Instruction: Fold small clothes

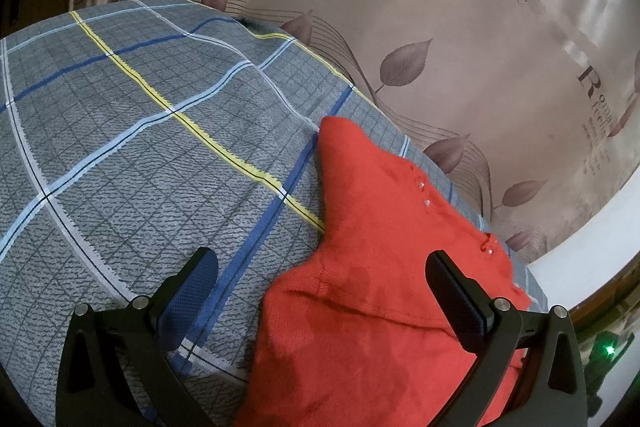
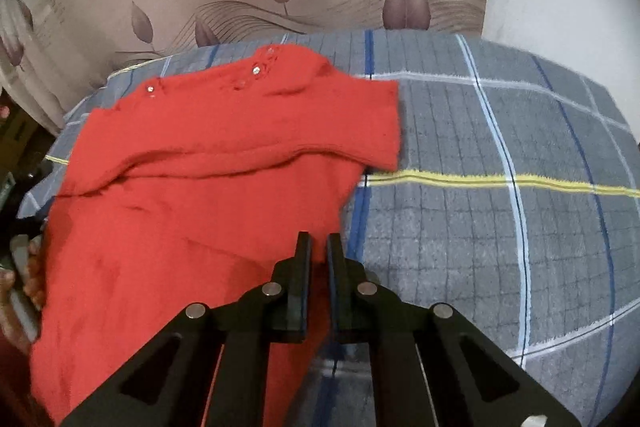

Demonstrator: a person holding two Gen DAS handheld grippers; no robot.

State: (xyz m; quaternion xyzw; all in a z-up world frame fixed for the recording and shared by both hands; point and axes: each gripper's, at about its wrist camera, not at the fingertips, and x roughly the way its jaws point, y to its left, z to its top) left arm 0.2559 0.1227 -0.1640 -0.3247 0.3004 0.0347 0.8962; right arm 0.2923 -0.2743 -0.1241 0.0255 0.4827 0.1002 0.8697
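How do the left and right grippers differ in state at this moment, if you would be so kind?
The left gripper is wide open, its fingers straddling the red sweater without pinching it; the right gripper is nearly shut, with the sweater's edge between its fingers. The left grips nothing; the right appears to grip fabric. Both hover low over the plaid blanket.

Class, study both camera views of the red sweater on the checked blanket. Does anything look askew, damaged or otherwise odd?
The red sweater lies crooked and rumpled on the checked blanket, one sleeve flopped across its chest. Its near edge is pinched in the right claw. The left claw is open above it. No damage shows.
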